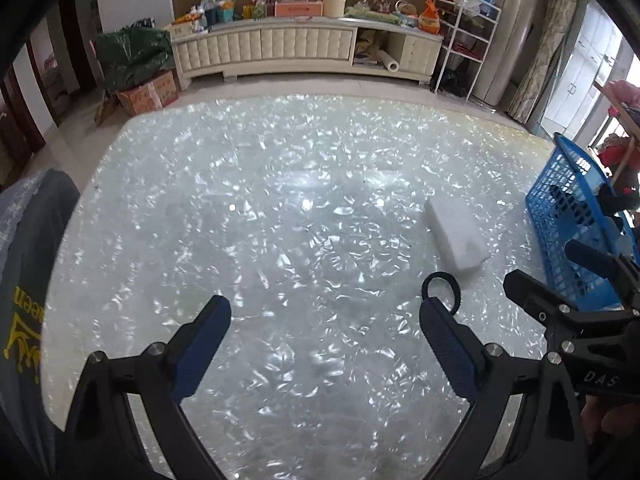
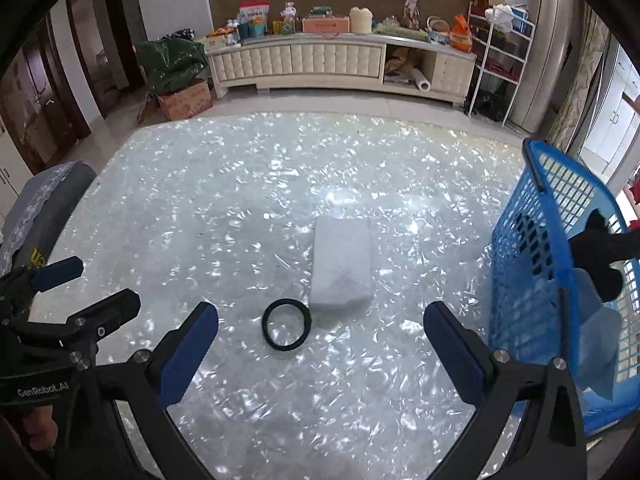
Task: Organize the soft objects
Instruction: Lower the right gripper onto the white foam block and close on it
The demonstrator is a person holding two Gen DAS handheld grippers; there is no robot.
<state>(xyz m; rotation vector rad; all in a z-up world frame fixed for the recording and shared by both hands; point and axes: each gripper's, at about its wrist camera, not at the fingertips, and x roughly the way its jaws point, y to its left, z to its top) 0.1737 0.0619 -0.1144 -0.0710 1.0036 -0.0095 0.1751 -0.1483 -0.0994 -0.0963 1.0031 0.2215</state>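
Left wrist view: the left gripper (image 1: 325,320) hangs over the shimmering white table (image 1: 240,220) with its jaws spread wide and nothing between them. A black elastic ring (image 1: 441,289) lies just past its right fingertip, and a white foam block (image 1: 457,237) rests on the table just beyond the ring. The blue plastic basket (image 1: 568,216) stands farther right, with the right gripper (image 1: 556,276) in front of it.

Right wrist view: the right gripper (image 2: 321,324) is likewise released and empty. The black elastic ring (image 2: 286,329) lies on the table (image 2: 200,208) between its fingertips, slightly ahead. The white foam block (image 2: 342,265) sits just beyond, touching the ring or nearly so. The blue plastic basket (image 2: 536,240) stands beside the right finger, holding a pale blue cloth (image 2: 596,344) and a black soft item (image 2: 600,256). The left gripper (image 2: 76,284) shows at far left.
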